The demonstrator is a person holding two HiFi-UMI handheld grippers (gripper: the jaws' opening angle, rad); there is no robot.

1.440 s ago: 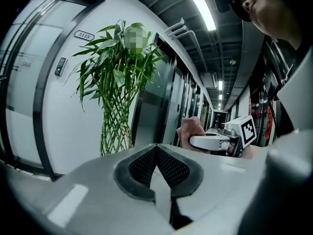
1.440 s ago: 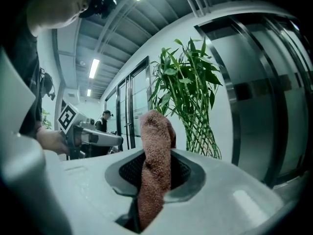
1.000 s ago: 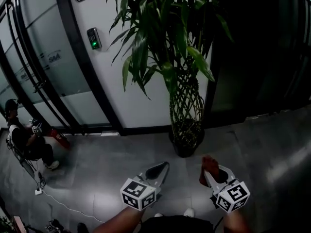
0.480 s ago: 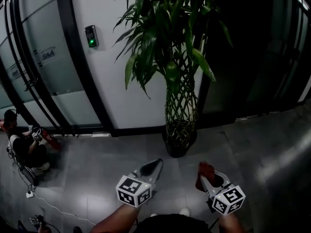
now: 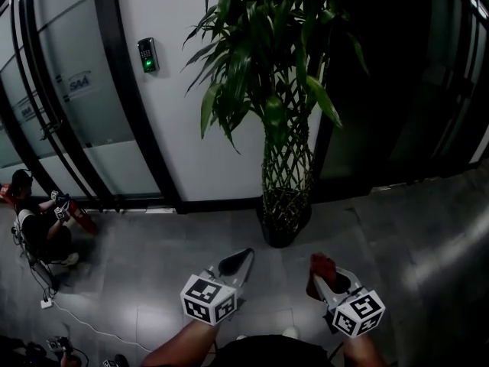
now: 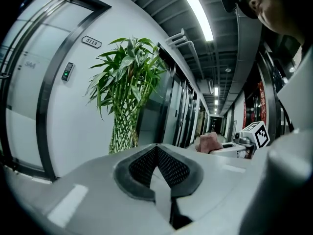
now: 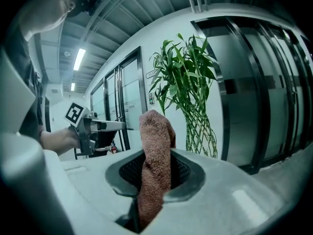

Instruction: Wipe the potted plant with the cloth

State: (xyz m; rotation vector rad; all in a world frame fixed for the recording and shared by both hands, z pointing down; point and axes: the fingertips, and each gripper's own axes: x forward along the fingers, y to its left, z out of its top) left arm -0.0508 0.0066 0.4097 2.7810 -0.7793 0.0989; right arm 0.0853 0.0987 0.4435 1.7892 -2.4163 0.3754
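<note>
the main risk lies in the reach. the potted plant (image 5: 275,113) stands against the wall (image 5: 183,128), ahead of both grippers and well apart from them, so the cloth has not yet met a leaf. the right gripper (image 7: 155,173) has its fingers (image 7: 182,171) clenched on the reddish-brown cloth (image 7: 155,141), which sticks up past the tips as a narrow rolled tongue. only that small free end can wipe. pressed too far, the hard tips behind it could scrape or tear the long thin leaves (image 5: 229,75). a sideways shove higher up could rock the tall braided trunk (image 5: 286,167) in its dark pot (image 5: 284,224), which looks narrow for so much foliage. the cloth could also slide out if a leaf drags on it, since it is pinched along one strip only. the left gripper (image 6: 156,151) has its fingers (image 6: 173,166) pressed together on nothing, so as it is it cannot steady a leaf from behind. as for pose, both grippers are held low and side by side above the grey floor (image 5: 153,274). they point nearly level toward the pot, with the forearms (image 5: 179,345) showing at the bottom of the head view.
</note>
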